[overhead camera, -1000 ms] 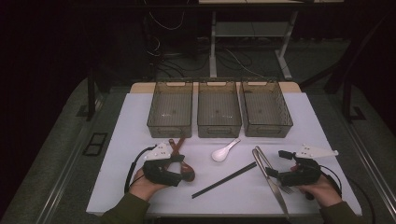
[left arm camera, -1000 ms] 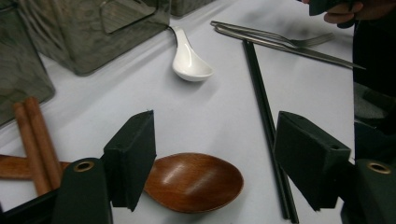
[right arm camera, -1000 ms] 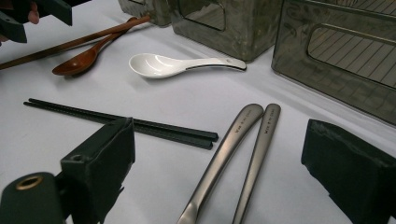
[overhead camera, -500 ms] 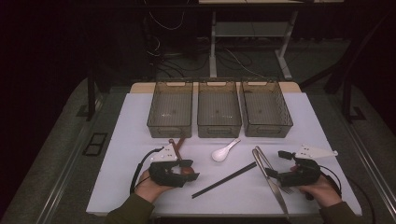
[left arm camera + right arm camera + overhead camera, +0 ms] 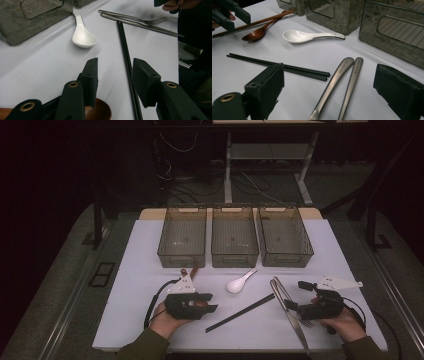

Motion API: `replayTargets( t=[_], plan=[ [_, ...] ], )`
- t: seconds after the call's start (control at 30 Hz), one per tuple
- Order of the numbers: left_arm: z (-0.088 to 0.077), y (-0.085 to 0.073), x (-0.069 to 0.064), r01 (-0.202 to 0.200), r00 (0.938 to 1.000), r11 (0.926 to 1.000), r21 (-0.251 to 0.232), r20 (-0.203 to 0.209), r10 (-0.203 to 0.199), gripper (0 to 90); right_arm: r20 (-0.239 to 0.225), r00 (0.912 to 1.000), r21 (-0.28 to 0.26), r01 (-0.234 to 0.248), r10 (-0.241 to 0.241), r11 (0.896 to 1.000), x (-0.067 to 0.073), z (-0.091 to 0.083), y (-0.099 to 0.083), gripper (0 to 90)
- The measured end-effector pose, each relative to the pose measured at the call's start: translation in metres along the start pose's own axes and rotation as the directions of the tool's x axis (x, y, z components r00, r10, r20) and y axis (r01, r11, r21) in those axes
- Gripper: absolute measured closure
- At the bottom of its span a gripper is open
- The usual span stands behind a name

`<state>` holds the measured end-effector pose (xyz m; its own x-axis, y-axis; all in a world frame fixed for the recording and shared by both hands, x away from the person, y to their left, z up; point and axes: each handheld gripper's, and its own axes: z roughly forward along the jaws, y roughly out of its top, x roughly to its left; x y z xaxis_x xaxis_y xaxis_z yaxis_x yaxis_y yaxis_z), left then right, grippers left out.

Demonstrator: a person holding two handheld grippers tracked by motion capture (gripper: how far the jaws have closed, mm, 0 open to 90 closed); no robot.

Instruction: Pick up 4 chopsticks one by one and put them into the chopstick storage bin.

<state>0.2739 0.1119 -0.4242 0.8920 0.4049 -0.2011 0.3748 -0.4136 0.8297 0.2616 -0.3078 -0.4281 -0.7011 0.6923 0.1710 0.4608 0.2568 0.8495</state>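
Presently my left gripper (image 5: 115, 75), jaws just narrowing on nothing, hangs above the wooden spoon (image 5: 98, 112). Right gripper (image 5: 329, 95) gapes wide, empty, beside that spoon's neighbouring chopsticks (image 5: 279, 66). Next: lower, clamp the spoon.

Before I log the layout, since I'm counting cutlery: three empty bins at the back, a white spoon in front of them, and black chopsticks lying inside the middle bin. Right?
Not quite. The black chopsticks lie on the table, in front of the bins and near the white spoon, not inside the middle bin. The high view shows all three bins empty. The rest is right.

Spoon (image 5: 240, 282) lies before bins (image 5: 234, 238), beside chopsticks (image 5: 240, 312).
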Motion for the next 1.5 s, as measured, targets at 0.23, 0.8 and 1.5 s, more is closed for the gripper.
replayTargets(
  t=[0.23,0.8,1.5],
  plan=[
    [0.012,0.003,-0.004,-0.008,1.0000,0.9996,0.026,-0.002,0.008,59.2,-0.002,1.0000,-0.002,0.000,0.000,1.000,0.000,0.000,0.000,9.7],
    [0.030,0.002,-0.012,0.010,0.9997,0.9970,0.077,0.021,-0.012,72.1,0.005,1.0000,-0.002,-0.004,0.004,1.000,0.000,0.001,0.001,9.7],
    [0.043,-0.003,-0.018,-0.004,0.9991,0.9886,0.151,0.043,-0.002,78.9,0.011,0.9999,0.009,0.007,-0.007,1.000,0.000,0.001,0.000,9.8]
  ],
)
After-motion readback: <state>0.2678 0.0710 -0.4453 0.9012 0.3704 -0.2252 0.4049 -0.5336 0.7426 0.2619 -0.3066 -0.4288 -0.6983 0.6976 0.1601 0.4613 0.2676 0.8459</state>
